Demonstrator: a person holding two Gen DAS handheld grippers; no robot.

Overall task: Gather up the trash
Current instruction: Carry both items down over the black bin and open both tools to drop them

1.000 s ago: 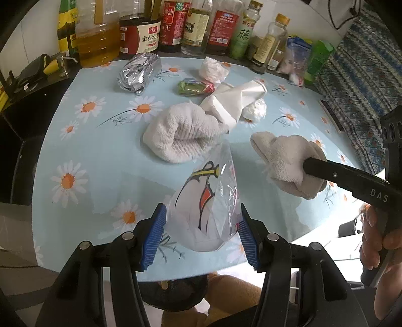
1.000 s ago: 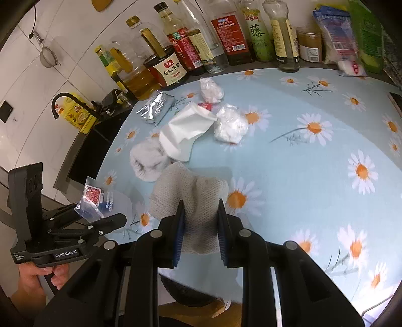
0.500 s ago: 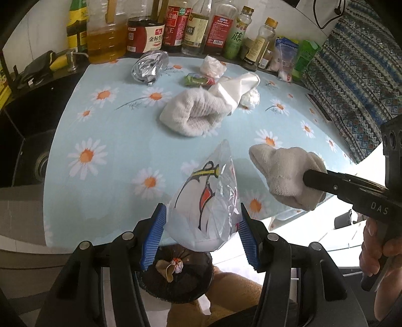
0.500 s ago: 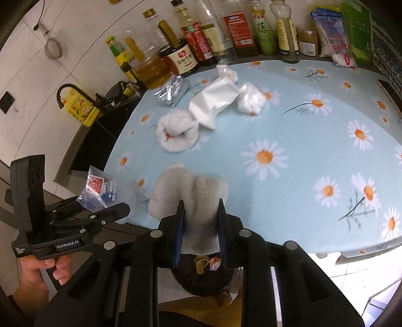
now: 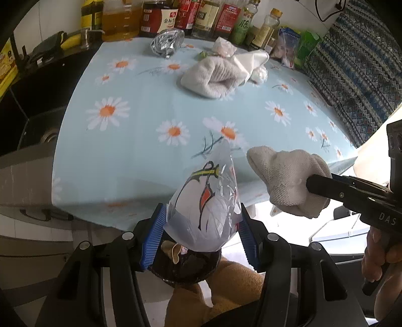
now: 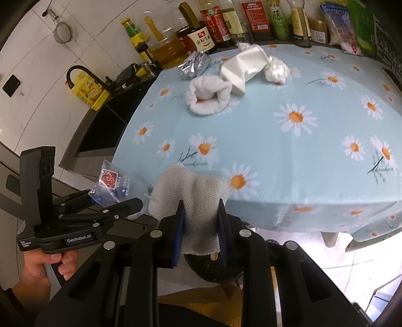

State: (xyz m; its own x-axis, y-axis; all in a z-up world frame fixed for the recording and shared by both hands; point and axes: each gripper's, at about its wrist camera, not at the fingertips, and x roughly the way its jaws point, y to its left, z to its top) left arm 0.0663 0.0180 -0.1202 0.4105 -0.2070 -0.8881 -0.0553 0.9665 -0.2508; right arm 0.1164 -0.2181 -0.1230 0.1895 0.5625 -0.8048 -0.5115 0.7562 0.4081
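Observation:
My left gripper [image 5: 201, 227] is shut on a clear plastic wrapper [image 5: 206, 203] with red and black print, held off the table's near edge above a dark trash bin [image 5: 183, 266]. My right gripper [image 6: 199, 221] is shut on a crumpled white cloth wad [image 6: 191, 193], also past the table edge, above the same bin [image 6: 213, 266]. The cloth also shows in the left wrist view [image 5: 289, 176], and the wrapper in the right wrist view [image 6: 113, 183]. On the table lie a rolled white towel [image 5: 213, 75], a white paper bag [image 5: 251, 60], a foil packet [image 5: 167, 42] and a tissue ball [image 6: 276, 70].
The daisy-print blue tablecloth [image 5: 140, 140] covers the table. Sauce and oil bottles [image 5: 176, 15] line the far edge. A black sink [image 6: 100, 130] with a faucet lies to the left. A patterned fabric [image 5: 356, 65] is at the right.
Both grippers have pulled back from the table with their loads, past the near edge. The trash bin has come into view beneath them.

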